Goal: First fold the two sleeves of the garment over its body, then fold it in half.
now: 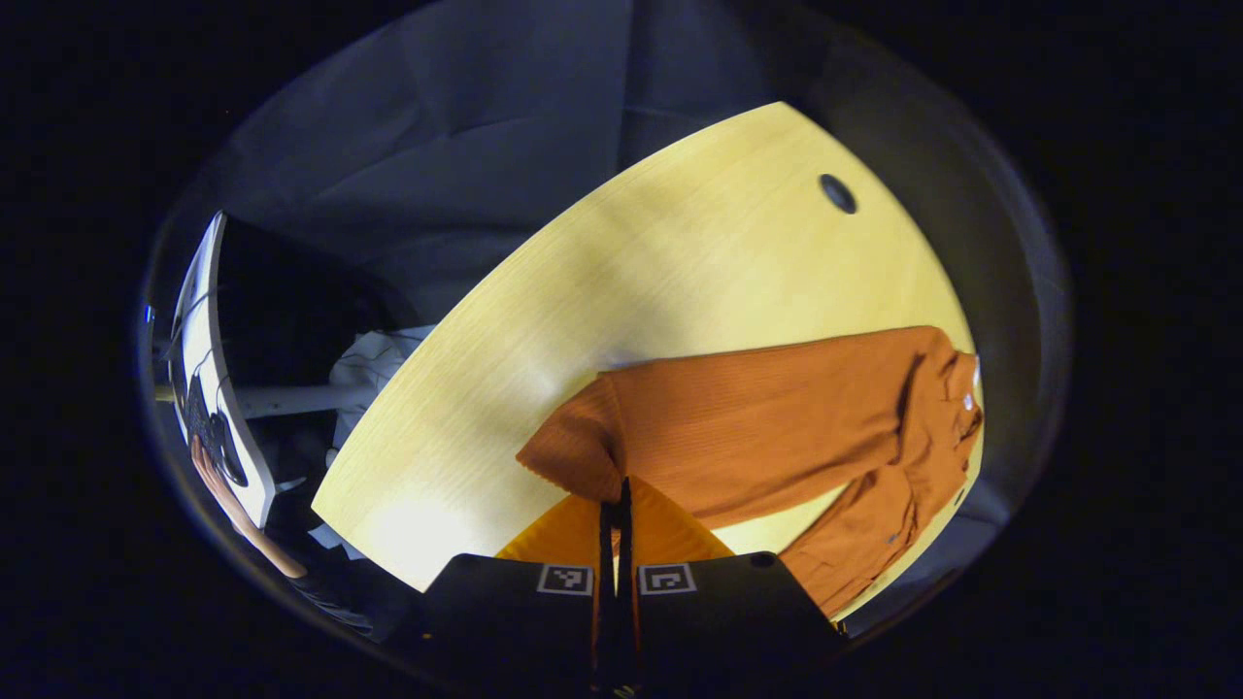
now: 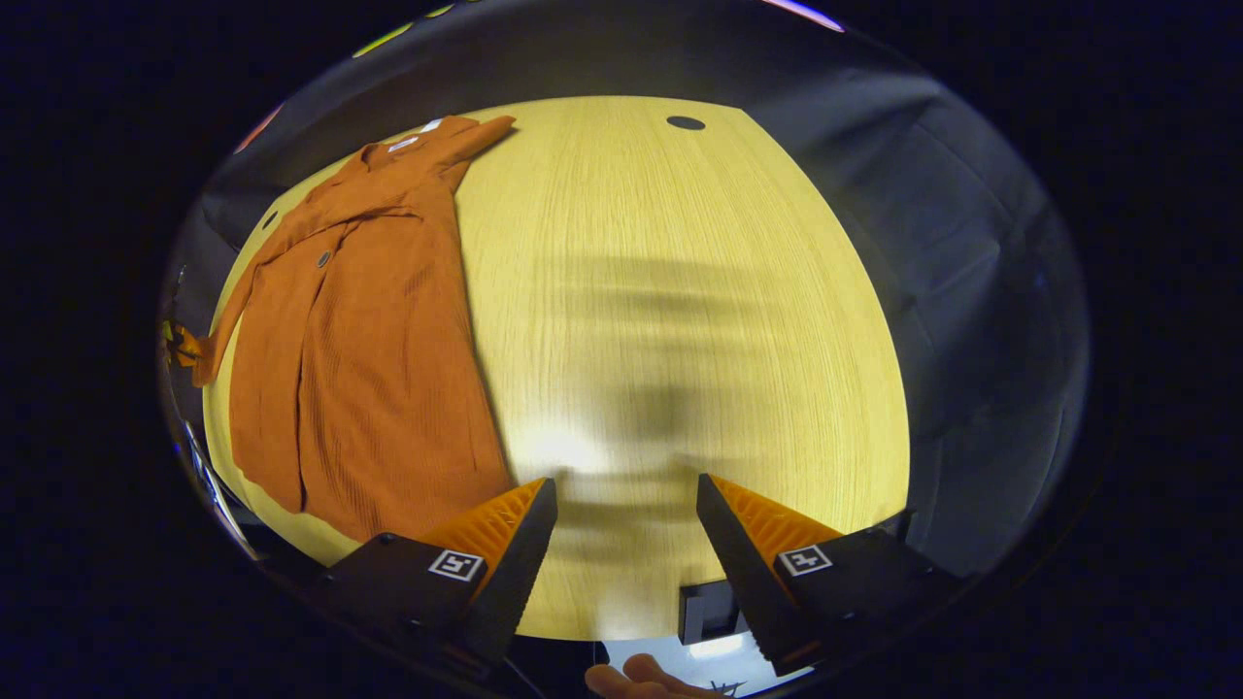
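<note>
An orange ribbed garment [image 2: 369, 349] lies lengthwise on the left part of the pale wooden table [image 2: 680, 320], collar far, hem near. One sleeve [image 2: 233, 311] runs off its left side toward the table edge, where my left gripper [image 2: 177, 342] is a small shape at the sleeve's end. In the left gripper view the garment [image 1: 777, 417] stretches across the table [image 1: 602, 291], and my left gripper [image 1: 618, 490] is shut with the ribbed cuff [image 1: 573, 451] at its tips. My right gripper [image 2: 624, 481] stands open over bare table, right of the hem, holding nothing.
A dark round hole [image 2: 685, 122] [image 1: 837, 193] sits in the table's far part. A hand [image 2: 641, 677] shows under the right gripper. Beyond the table's edge are a white desk [image 1: 209, 388], a person's arm [image 1: 233, 510] and pale cloth [image 1: 374, 364].
</note>
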The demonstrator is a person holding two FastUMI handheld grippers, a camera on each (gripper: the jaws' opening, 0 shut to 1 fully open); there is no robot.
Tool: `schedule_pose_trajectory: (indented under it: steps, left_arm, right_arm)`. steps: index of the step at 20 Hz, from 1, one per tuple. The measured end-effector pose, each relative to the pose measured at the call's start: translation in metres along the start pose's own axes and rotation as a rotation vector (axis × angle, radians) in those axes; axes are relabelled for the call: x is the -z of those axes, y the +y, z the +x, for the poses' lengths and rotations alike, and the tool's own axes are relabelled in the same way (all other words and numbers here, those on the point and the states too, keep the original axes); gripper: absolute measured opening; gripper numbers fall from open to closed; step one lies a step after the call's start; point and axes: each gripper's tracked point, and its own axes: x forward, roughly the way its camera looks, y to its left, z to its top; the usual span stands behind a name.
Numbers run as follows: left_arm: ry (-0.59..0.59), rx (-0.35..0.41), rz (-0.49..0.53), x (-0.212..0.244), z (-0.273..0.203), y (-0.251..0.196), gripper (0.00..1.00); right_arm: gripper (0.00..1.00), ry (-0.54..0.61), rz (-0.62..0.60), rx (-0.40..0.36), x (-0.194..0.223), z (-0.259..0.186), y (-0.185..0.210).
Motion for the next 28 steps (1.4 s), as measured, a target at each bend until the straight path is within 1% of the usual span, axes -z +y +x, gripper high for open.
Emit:
schedule_pose_trajectory:
  steps: [3,5,8,10,12,13,14,16,17,19,20,21,23,24,25,26,28]
  left_arm:
    - [-0.052,0.035,0.107,-0.010,-0.035,-0.060,0.04]
    - [-0.086,0.060,0.172,-0.016,-0.055,-0.111,0.04]
    - [-0.119,0.044,0.312,-0.023,-0.076,-0.184,0.03]
    - [-0.134,0.091,0.365,-0.016,-0.081,-0.248,0.03]
    - [-0.142,0.120,0.445,0.002,-0.077,-0.313,0.03]
    - [-0.140,0.129,0.498,0.015,-0.072,-0.342,0.03]
    - [-0.132,0.135,0.548,0.031,-0.067,-0.370,0.03]
    - [-0.119,0.160,0.621,0.070,-0.053,-0.424,0.03]
    - [-0.108,0.188,0.648,0.092,-0.048,-0.454,0.03]
    - [-0.098,0.245,0.706,0.133,-0.038,-0.514,0.03]
    - [-0.094,0.259,0.735,0.150,-0.032,-0.539,0.03]
    - [-0.089,0.259,0.767,0.164,-0.024,-0.559,0.03]
    - [-0.064,0.217,0.813,0.184,-0.002,-0.581,0.03]
    - [-0.045,0.198,0.811,0.193,0.009,-0.588,0.04]
    - [-0.034,0.185,0.800,0.190,0.014,-0.575,0.03]
    - [-0.025,0.171,0.782,0.200,0.023,-0.583,0.03]
    - [-0.012,0.125,0.746,0.197,0.035,-0.578,0.03]
  right_arm:
    - [0.94,0.002,0.009,-0.025,0.000,0.004,-0.004]
    - [0.94,0.001,0.009,-0.043,0.000,0.008,-0.005]
    - [0.94,0.002,0.008,-0.051,-0.001,0.017,-0.009]
    - [0.94,0.004,0.017,-0.071,0.001,0.019,-0.010]
    - [0.94,-0.002,0.034,-0.084,0.000,0.023,-0.015]
    - [0.87,-0.001,0.047,-0.089,0.000,0.025,-0.017]
    - [0.94,0.010,0.060,-0.096,0.003,0.027,-0.019]
    - [0.93,0.004,0.086,-0.117,0.000,0.026,-0.023]
    - [0.90,0.002,0.107,-0.132,-0.002,0.026,-0.023]
    - [0.89,0.013,0.139,-0.154,0.000,0.023,-0.024]
    - [0.89,0.021,0.145,-0.159,0.000,0.023,-0.024]
    - [0.90,0.028,0.143,-0.162,0.001,0.023,-0.024]
    - [0.90,0.036,0.135,-0.162,0.001,0.022,-0.024]
    - [0.90,0.040,0.128,-0.161,0.002,0.023,-0.024]
    - [0.90,0.041,0.117,-0.157,0.002,0.024,-0.023]
    - [0.89,0.041,0.104,-0.152,0.002,0.024,-0.024]
    - [0.90,0.041,0.062,-0.135,0.004,0.025,-0.024]
